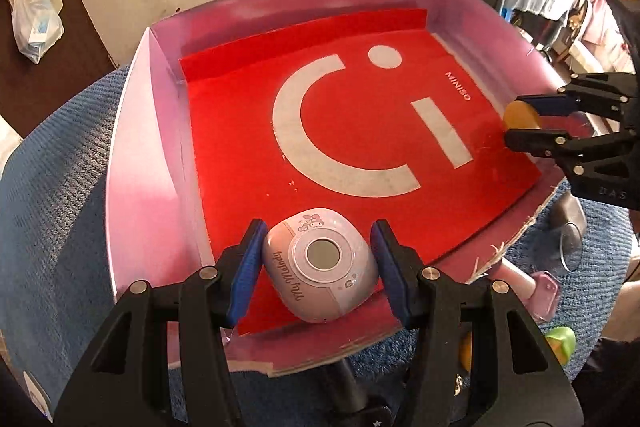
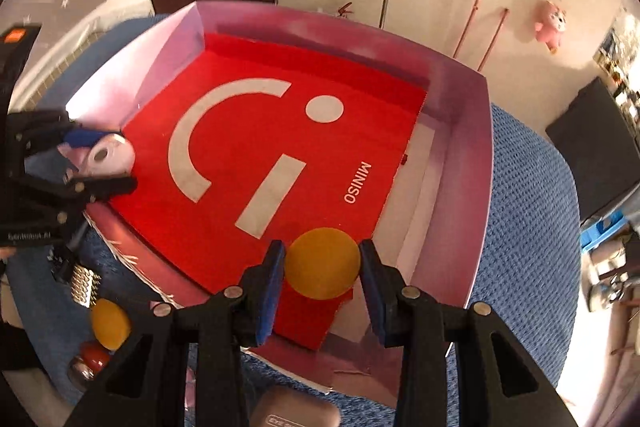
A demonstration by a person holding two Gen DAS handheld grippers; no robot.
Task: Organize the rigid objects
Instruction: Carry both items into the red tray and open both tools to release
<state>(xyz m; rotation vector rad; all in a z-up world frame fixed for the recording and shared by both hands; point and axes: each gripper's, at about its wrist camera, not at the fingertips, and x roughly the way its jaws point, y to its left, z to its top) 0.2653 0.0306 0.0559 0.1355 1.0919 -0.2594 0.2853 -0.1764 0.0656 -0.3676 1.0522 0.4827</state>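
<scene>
Two held items over tray (image 1: pixel 160 39), pink device (image 1: pixel 320 265) lens-up, yellow disc (image 2: pixel 322 263) flat

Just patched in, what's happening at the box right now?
Both claws are loaded and poised over the pink box. The left claw grips a pink My Melody gadget at the near edge. The right claw pinches a yellow disc at the opposite side. Nothing lies loose on the red liner yet.
</scene>
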